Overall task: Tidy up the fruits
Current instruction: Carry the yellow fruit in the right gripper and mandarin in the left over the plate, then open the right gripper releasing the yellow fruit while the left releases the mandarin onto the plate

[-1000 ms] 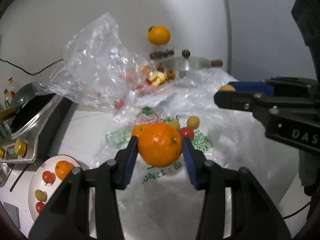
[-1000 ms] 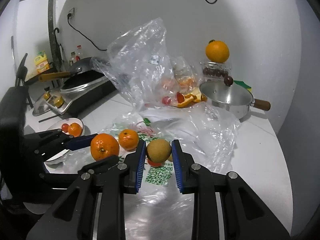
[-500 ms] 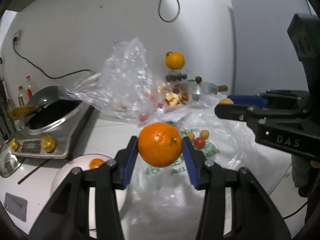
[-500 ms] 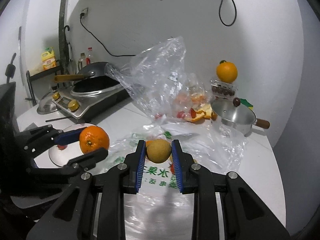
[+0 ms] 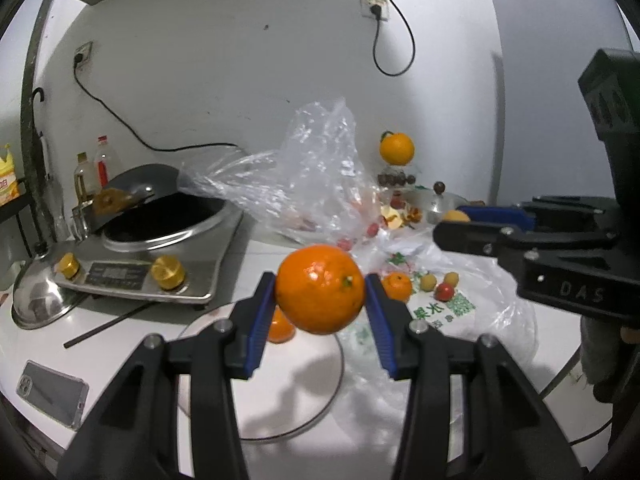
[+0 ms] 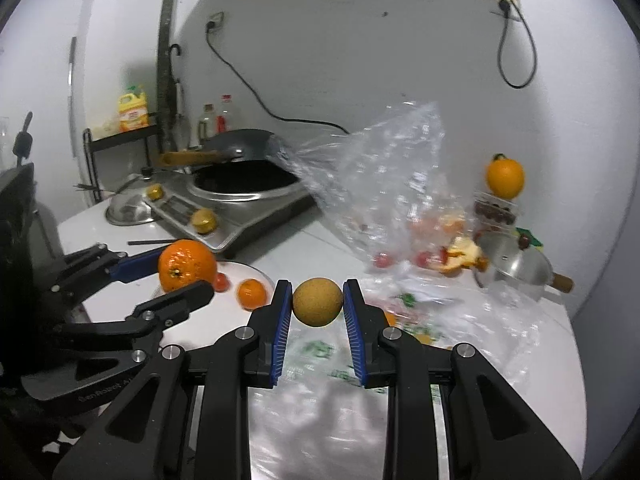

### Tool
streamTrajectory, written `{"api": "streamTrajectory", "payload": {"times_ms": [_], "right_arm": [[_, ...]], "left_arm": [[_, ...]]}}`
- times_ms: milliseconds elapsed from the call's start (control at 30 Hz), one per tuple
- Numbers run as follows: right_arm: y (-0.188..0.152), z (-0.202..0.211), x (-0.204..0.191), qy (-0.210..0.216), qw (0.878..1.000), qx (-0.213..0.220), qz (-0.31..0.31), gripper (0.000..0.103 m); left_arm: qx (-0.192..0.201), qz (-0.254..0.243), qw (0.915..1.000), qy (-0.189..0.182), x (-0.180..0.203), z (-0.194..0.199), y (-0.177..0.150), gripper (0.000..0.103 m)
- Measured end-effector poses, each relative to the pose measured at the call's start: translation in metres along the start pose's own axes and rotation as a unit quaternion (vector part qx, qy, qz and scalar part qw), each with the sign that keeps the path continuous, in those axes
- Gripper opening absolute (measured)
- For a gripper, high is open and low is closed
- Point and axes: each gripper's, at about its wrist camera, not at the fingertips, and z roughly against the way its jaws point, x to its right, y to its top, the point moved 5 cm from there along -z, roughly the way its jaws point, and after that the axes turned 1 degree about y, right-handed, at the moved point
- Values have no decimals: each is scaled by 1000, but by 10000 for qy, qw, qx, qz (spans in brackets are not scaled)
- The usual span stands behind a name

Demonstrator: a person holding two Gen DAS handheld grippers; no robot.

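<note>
Transfer step in hand: the left gripper (image 5: 320, 300) was clamped on an orange (image 5: 320, 289) above the white plate (image 5: 312, 404), the right gripper (image 6: 317, 307) clamped on a brownish-yellow fruit (image 6: 317, 301) nearby, next requiring lowering and release onto the plate.

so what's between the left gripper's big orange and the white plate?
Nothing but air: large round orange hangs above the white plate, left wrist view.

dim, bluish, fisheye-warped, slightly blurred
</note>
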Motion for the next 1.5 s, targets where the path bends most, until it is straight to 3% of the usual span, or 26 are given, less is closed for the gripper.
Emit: {"api": "streamTrajectory", "payload": {"times_ms": [300, 567, 1033, 1333, 1500], "right_arm": [[12, -14, -44, 118, 9995, -51, 273, 28], [9, -33, -64, 179, 9987, -219, 414, 28], [-9, -85, -64, 257, 9968, -682, 323, 28], [-23, -119, -55, 355, 9946, -951, 193, 28], [-28, -135, -51, 417, 9935, -1049, 122, 28]], "left_arm": [[95, 169, 9997, 126, -38, 16, -8, 46], [-116, 235, 9993, 270, -65, 10, -30, 46], [-794, 49, 9967, 140, -72, -52, -63, 46], [-1023, -18, 9948, 4, -67, -75, -65, 46], [-1387, -11, 9903, 86, -70, -95, -72, 46]]}}
